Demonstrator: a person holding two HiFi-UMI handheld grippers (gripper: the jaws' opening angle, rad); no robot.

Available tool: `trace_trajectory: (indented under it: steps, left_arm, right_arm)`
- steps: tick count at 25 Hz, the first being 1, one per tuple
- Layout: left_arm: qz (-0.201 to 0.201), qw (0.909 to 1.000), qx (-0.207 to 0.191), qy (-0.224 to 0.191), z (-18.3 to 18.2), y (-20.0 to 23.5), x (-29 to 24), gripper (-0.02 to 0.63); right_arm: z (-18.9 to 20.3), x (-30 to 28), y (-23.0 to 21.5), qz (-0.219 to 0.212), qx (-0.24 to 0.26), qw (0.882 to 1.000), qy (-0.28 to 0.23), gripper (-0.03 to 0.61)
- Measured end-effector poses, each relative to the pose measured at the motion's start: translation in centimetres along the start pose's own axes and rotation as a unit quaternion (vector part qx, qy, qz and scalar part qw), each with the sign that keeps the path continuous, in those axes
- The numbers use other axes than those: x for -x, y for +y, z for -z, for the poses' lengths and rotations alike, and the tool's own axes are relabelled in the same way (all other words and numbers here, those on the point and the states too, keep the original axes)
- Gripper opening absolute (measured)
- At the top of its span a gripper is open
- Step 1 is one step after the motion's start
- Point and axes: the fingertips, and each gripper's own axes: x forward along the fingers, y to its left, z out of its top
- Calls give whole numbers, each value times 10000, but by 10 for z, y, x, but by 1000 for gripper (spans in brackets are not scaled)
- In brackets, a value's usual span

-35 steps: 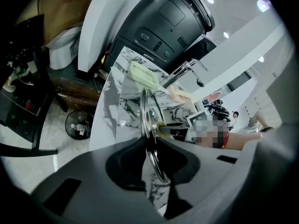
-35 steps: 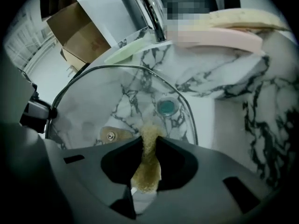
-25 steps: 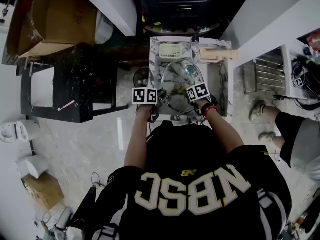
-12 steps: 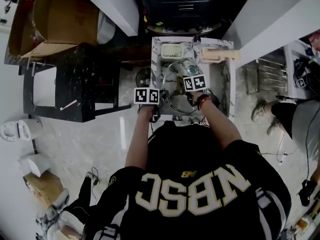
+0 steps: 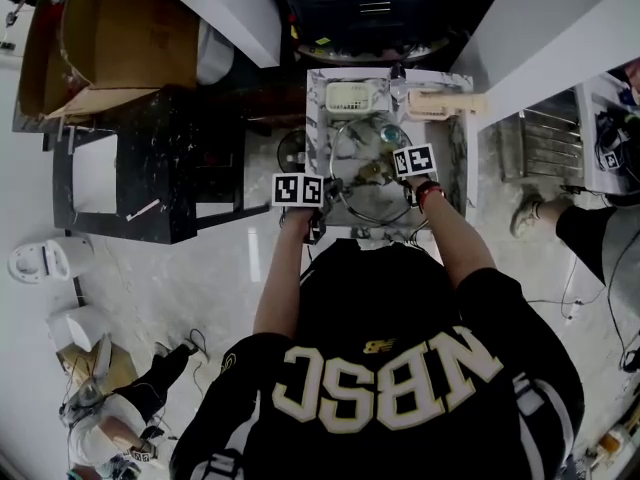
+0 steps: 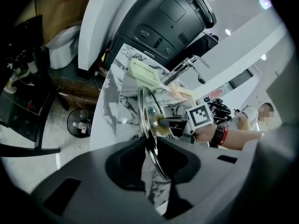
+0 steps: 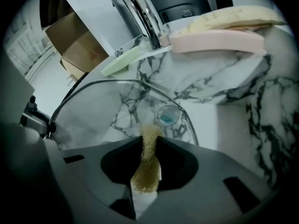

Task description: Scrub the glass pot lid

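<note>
The glass pot lid [image 5: 352, 190] stands tilted over the marble sink [image 5: 325, 96], with a steel rim and a bluish knob [image 7: 167, 115]. My left gripper [image 5: 322, 211] is shut on the lid's left rim. In the left gripper view the lid [image 6: 145, 115] runs edge-on between the jaws of the left gripper [image 6: 149, 146], which have just eased open slightly with the rim still pinched. My right gripper [image 5: 385, 175] is shut on a tan scrub sponge [image 7: 148, 157]. The sponge's tip presses the glass just below the knob. The right gripper [image 7: 148, 146] points down at the lid [image 7: 107, 106].
A chrome faucet [image 7: 140, 13] rises behind the sink, next to a pink tray [image 7: 217, 41] and a pale green one [image 5: 350, 96]. A black appliance [image 6: 173, 13] stands beyond. To the left are a black table [image 5: 150, 168] and a cardboard box [image 5: 120, 38]. Another person [image 5: 590, 233] stands right.
My right gripper has slid to the right across the lid with the sponge. The left gripper has kept its place on the rim.
</note>
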Motion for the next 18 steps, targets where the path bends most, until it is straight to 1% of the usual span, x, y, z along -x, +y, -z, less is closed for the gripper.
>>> trace_trajectory:
  steps: [2, 5, 8, 11, 14, 18]
  left_arm:
    - [1, 10000, 4, 0, 0, 0, 1, 87]
    - [-17, 10000, 20, -6, 1, 1, 2, 87]
    - [-27, 10000, 8, -27, 1, 1, 2, 87]
    - [-59, 10000, 36, -50, 0, 1, 1, 87]
    - [-231, 9997, 16, 16, 0, 4, -1, 87]
    - [-506, 9982, -195, 243, 5, 5, -7, 91]
  right_arm:
    - [12, 4, 1, 2, -23, 9999, 102, 91]
    - [22, 8, 17, -44, 80, 9999, 136, 89]
    - [23, 12, 41, -155, 262, 9995, 99, 89]
    - [20, 15, 59, -279, 165, 9995, -11, 83]
    - [21, 18, 80, -557, 37, 9984, -105, 89]
    - [28, 22, 105, -975, 85, 9952, -60, 89]
